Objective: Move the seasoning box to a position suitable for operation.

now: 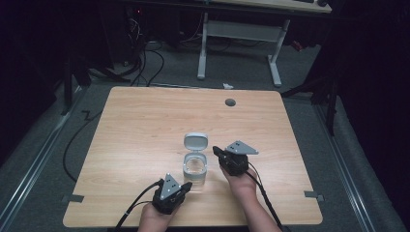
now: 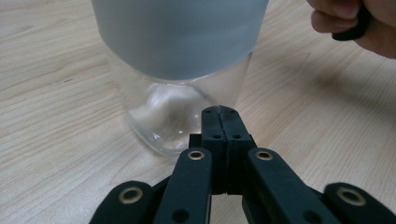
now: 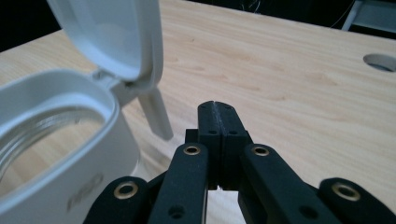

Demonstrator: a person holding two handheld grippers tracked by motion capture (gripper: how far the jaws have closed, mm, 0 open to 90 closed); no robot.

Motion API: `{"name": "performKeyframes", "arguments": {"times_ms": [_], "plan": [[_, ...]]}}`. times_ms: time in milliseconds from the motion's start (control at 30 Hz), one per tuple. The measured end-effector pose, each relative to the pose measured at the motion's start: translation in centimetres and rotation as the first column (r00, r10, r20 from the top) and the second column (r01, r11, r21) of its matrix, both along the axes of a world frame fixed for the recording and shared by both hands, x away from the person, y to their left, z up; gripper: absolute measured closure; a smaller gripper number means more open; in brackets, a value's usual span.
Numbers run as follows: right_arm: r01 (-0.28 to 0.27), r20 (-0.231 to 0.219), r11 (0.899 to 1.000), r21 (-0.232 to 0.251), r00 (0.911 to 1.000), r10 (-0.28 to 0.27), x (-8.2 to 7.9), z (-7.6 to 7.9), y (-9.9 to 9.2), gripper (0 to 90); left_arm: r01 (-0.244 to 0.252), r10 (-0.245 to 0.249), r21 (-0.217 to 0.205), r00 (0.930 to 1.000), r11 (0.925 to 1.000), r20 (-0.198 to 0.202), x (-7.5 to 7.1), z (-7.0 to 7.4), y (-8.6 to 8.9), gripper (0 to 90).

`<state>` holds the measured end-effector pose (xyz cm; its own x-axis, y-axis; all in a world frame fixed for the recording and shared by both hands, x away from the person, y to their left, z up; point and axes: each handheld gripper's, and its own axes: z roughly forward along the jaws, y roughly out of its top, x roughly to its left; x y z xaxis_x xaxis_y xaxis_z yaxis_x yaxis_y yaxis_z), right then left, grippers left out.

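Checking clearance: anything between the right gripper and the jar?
Nothing: in the right gripper view, bare table separates the shut right gripper from the open-lidded jar.

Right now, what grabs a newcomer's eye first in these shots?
The clear jar with a grey collar, standing mid-table with its flip lid swung up and open. The two tongs flank it, jaws shut and empty: the left tongs at its near base, the right tongs beside the rim. Otherwise just the wooden table, with a round hole near its far edge.
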<state>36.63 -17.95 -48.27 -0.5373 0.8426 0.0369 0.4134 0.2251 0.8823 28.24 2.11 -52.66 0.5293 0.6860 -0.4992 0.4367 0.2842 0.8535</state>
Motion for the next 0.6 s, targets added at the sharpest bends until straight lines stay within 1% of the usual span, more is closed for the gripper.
{"name": "performKeyframes", "arguments": {"times_ms": [67, 133, 300, 433, 600], "plan": [[0.003, 0.008, 1.000, 0.009, 1.0000, -0.003, 0.5, 0.4, 0.3, 90.0, -0.001, 0.001, 0.001, 1.0000, 1.0000, 0.000, 0.1, 0.0, -0.1, 90.0], [0.004, 0.016, 1.000, 0.016, 0.9999, -0.004, 1.0, 0.9, 0.6, 90.0, -0.003, 0.003, -0.010, 1.0000, 0.9999, -0.005, 0.2, 0.0, -0.2, 90.0], [0.004, 0.037, 1.000, 0.028, 0.9993, -0.005, 1.9, 1.9, 1.1, 90.0, 0.005, -0.005, -0.002, 1.0000, 1.0000, -0.004, 0.2, -0.1, -0.4, 90.0], [0.005, 0.044, 0.999, 0.039, 0.9990, -0.007, 2.1, 2.4, 1.5, 90.0, 0.004, -0.004, -0.004, 1.0000, 1.0000, 0.000, 0.2, -0.1, -0.4, 90.0], [0.006, 0.046, 0.999, 0.039, 0.9989, -0.007, 2.3, 2.5, 1.7, 90.0, 0.004, -0.004, -0.008, 1.0000, 1.0000, 0.000, 0.2, -0.1, -0.4, 90.0]]}}
